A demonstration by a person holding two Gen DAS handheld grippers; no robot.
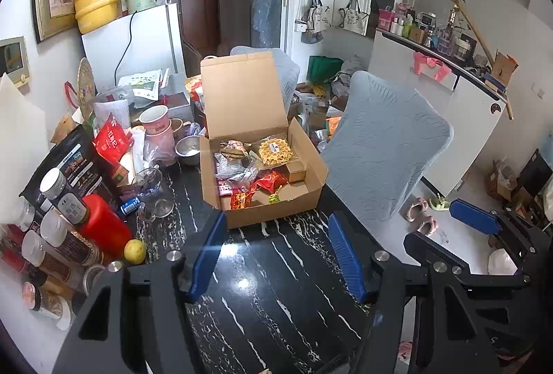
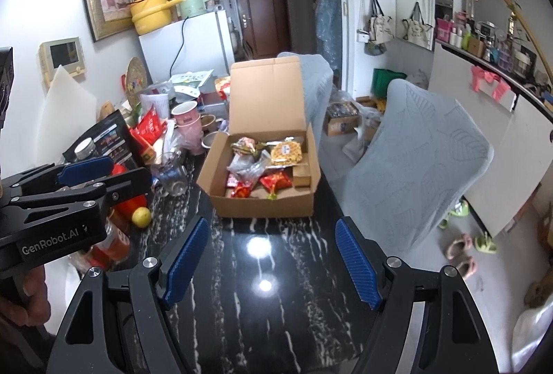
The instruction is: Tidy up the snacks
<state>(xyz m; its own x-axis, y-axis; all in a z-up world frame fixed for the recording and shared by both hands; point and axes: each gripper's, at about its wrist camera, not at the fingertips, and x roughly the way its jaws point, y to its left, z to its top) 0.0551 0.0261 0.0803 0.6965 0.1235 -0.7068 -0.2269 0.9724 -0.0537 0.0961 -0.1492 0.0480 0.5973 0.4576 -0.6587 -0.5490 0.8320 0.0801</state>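
Observation:
An open cardboard box [image 1: 312, 201] stands on the black marbled table [image 1: 269, 287], lid up, holding several snack packets: a yellow waffle-like pack [image 1: 275, 151], red packets [image 1: 271, 180] and silver wrappers. It also shows in the right wrist view [image 2: 262, 206]. My left gripper [image 1: 276, 239] is open and empty, a short way in front of the box. My right gripper [image 2: 273, 242] is open and empty, also in front of the box; it appears at the right edge of the left wrist view [image 1: 473, 218]. The left gripper shows at the left of the right wrist view [image 2: 86, 173].
Left of the box are spice jars [image 1: 62, 198], a red bottle [image 1: 103, 225], a lemon [image 1: 134, 251], a glass cup [image 1: 155, 198], a steel bowl [image 1: 188, 149], pink mugs [image 1: 157, 123] and bags. A grey-covered chair [image 1: 383, 146] stands right of the table. Slippers [image 1: 421, 215] lie on the floor.

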